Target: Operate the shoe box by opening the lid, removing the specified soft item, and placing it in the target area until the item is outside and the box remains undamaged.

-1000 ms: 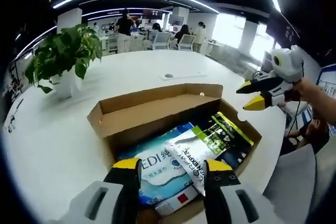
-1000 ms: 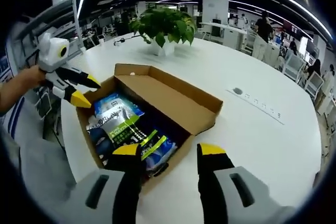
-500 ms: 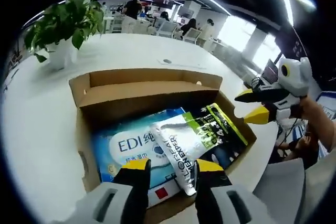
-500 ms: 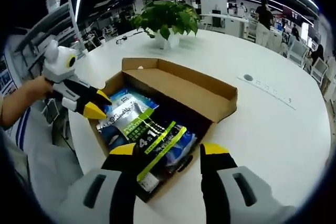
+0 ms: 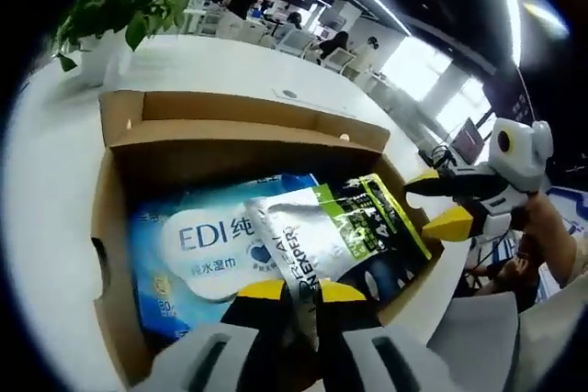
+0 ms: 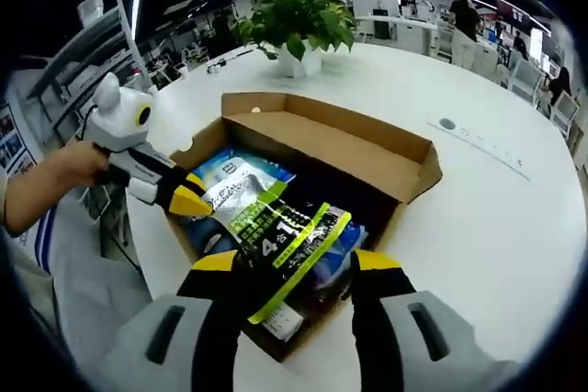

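In the left gripper view, an open cardboard shoe box point(image 5: 119, 227) is seen across the middle of the frame, its lid point(image 5: 248, 112) folded back toward the upper centre. A blue wet-wipes pack point(image 5: 193, 245) lies inside at the left, and a silver and green pouch point(image 5: 317, 236) lies over it at centre. The left gripper point(image 5: 291, 289) is seen at the bottom centre, its yellow tips narrowed onto the lower edge of the pouch. The right gripper point(image 5: 439, 204) is seen at the right edge, jaws spread, above the box corner. A potted plant point(image 5: 129, 2) stands at the upper left on the white table point(image 5: 46, 144).

In the right gripper view, the box point(image 6: 404, 176) fills the centre, with the pouch point(image 6: 276, 236) lying in it at lower centre. The right gripper point(image 6: 296, 262) at the bottom is held wide, empty. The left gripper point(image 6: 188, 195) is seen at the left, tips against the pouch's end; whether they are clamped cannot be told here. The plant point(image 6: 299, 25) stands at the top centre.
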Tool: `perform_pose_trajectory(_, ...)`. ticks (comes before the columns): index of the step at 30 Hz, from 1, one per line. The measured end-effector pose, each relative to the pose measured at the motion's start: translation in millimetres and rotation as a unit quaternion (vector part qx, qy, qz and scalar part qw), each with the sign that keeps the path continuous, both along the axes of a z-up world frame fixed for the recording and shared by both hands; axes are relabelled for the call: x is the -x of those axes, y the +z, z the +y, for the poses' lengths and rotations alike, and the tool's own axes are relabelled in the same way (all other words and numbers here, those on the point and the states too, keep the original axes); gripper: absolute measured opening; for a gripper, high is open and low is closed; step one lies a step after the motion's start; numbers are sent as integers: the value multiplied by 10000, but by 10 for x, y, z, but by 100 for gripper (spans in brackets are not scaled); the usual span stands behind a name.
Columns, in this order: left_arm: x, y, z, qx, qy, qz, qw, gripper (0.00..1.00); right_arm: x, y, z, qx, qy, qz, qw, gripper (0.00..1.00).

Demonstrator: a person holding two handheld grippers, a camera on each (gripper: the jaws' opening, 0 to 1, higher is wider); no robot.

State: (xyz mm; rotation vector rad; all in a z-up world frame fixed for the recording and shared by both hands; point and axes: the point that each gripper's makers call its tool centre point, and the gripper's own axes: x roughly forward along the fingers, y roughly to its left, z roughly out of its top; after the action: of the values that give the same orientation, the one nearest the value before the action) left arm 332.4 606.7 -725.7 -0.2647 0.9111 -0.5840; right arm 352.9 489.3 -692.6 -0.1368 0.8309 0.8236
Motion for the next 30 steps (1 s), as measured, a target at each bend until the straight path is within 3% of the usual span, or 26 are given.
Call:
perform_pose_trajectory(14, 12, 29, -8, 305, 161, 91, 9994, 1, 97, -170, 109, 71, 50, 268, 9996, 41)
perform_pose_trajectory(21, 19, -3, 48, 108, 121, 72, 9998, 0, 105, -192, 152, 71, 12, 318, 9995, 34)
perform_pose_trajectory(30, 17, -21, 51, 91, 94, 74, 9999, 0, 167, -201, 181, 26, -70, 473, 9989, 28)
